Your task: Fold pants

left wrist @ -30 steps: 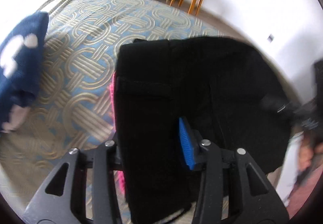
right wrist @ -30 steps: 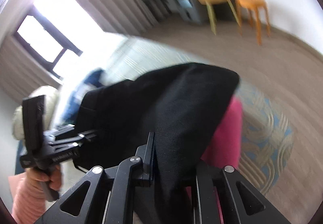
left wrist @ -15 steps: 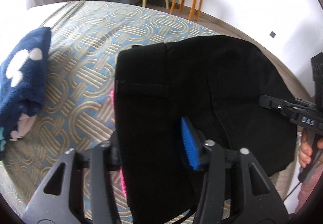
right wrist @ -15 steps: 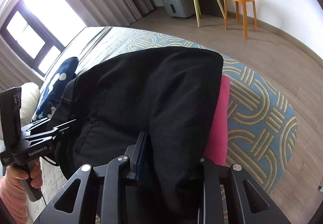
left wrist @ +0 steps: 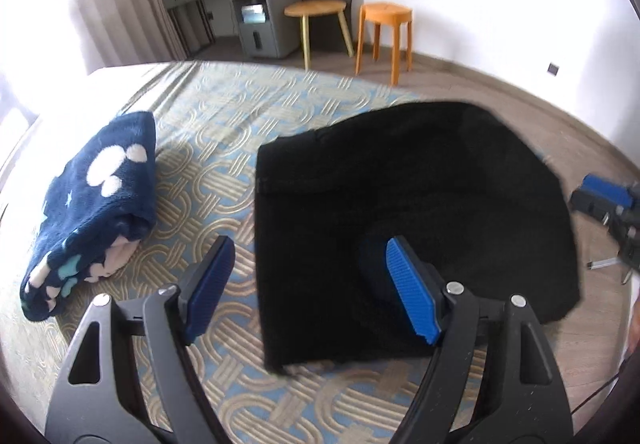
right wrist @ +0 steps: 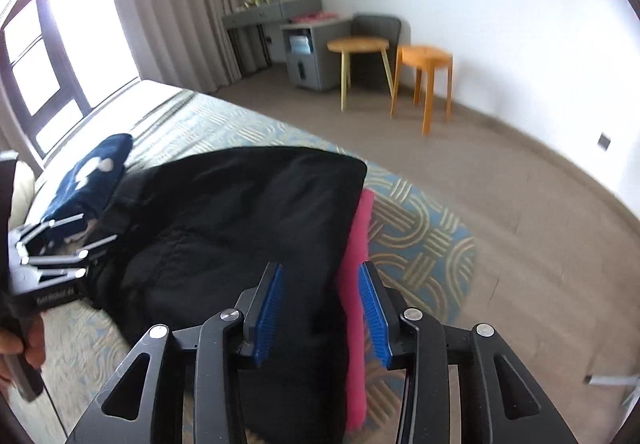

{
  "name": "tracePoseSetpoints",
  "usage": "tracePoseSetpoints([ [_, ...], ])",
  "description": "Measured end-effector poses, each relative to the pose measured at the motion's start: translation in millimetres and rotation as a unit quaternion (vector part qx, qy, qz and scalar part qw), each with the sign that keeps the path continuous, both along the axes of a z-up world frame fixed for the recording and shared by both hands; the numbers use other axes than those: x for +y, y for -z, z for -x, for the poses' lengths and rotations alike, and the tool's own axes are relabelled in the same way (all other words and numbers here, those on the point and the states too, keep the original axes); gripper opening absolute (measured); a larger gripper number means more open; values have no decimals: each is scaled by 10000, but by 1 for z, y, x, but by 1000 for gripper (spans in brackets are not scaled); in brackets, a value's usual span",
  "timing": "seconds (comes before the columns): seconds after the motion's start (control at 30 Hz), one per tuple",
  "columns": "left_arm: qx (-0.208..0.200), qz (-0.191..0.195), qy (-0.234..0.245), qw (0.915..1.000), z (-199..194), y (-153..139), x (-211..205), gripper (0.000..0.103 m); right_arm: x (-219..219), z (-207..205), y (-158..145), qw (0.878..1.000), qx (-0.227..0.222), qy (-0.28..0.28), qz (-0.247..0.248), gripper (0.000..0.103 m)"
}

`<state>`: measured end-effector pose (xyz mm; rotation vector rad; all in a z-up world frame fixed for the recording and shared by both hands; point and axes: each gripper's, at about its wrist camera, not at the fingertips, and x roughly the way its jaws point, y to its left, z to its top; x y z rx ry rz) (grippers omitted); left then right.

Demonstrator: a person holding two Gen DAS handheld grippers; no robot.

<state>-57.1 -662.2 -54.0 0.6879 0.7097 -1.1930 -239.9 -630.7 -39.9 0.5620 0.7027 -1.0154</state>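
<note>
Pants (left wrist: pixel 400 212), black and folded into a thick slab, lie flat on the bed (left wrist: pixel 224 116) with its blue-and-gold ring pattern, filling the left wrist view from centre out to 3 o'clock. Left gripper (left wrist: pixel 312 276) hangs over their near edge, jaws spread wide and holding nothing: one blue pad sits above bare bedspread at 7 o'clock, the other above the black cloth at 5 o'clock. Over at 9 o'clock, a navy blanket (left wrist: pixel 96 212) with white spots lies folded, well apart from the pants. Right gripper (right wrist: pixel 320 308) shows its jaws open too, empty, the pads flanking the pants' edge and a pink cloth (right wrist: pixel 358 284) that peeks out just beside the black fabric toward 3 o'clock; whether the pads touch the cloth is unclear. At 12 o'clock, beyond the bed, stand an orange stool (left wrist: pixel 386 32) and a round side table (left wrist: pixel 316 20) near the white wall.
</note>
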Motion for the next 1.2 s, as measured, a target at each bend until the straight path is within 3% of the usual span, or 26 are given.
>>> tracePoseSetpoints([
  [0.2,244,456,200,9985,31,-37,53,79,51,14,-26,9989,-419,-149,145,41],
  [0.57,54,1101,356,9933,65,-88,154,83,151,11,-64,9969,-383,-219,652,45],
  [0.83,515,1316,69,9899,72,-97,220,84,203,18,-68,9975,-490,-87,497,47],
  [1.0,385,1418,14,9891,80,-99,249,85,241,11,-78,9964,-33,79,845,47],
  [1.2,367,1501,-41,9880,80,-106,279,86,268,6,-92,9953,44,62,964,51],
])
